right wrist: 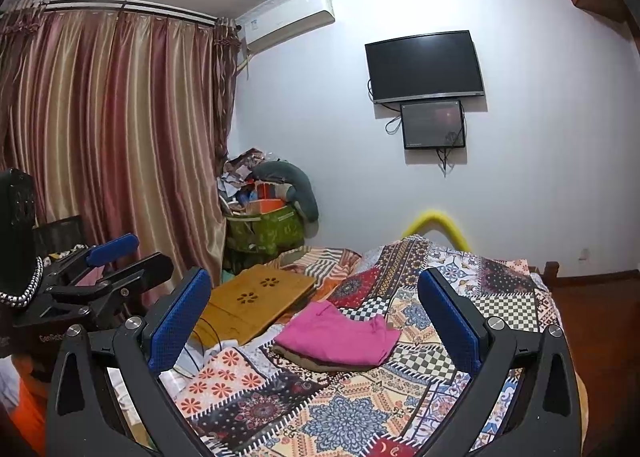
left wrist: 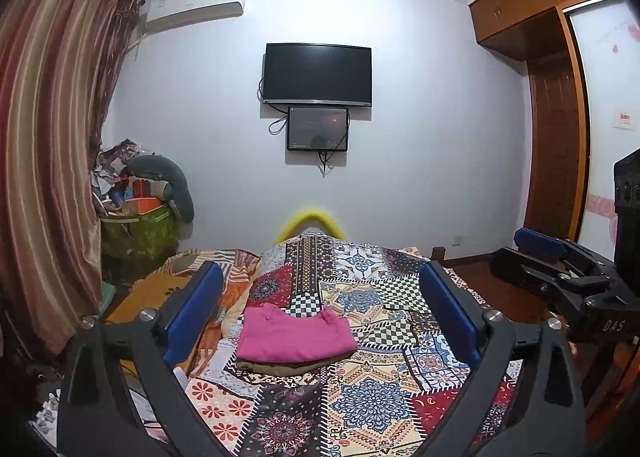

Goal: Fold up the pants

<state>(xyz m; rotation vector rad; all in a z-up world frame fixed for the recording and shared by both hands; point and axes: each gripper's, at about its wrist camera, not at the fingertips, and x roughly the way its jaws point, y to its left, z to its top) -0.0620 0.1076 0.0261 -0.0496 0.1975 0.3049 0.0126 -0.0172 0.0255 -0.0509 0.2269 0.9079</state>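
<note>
Pink pants point(left wrist: 294, 337) lie folded into a compact rectangle on a patchwork quilt point(left wrist: 360, 397), on top of a flat brown folded item. The right wrist view shows the same pink pants point(right wrist: 340, 333) a little left of centre. My left gripper point(left wrist: 320, 313) is held above the bed, open, its blue pads wide apart with nothing between them. My right gripper point(right wrist: 314, 317) is also open and empty, back from the pants. The right gripper point(left wrist: 560, 261) appears at the right edge of the left wrist view; the left gripper point(right wrist: 108, 257) appears at the left of the right wrist view.
A wooden lap tray point(right wrist: 256, 297) rests on the bed left of the pants. A green bin point(right wrist: 264, 233) heaped with clutter stands by the striped curtain point(right wrist: 112, 137). A television point(left wrist: 318, 73) hangs on the far wall. A wooden wardrobe point(left wrist: 556, 137) is at right.
</note>
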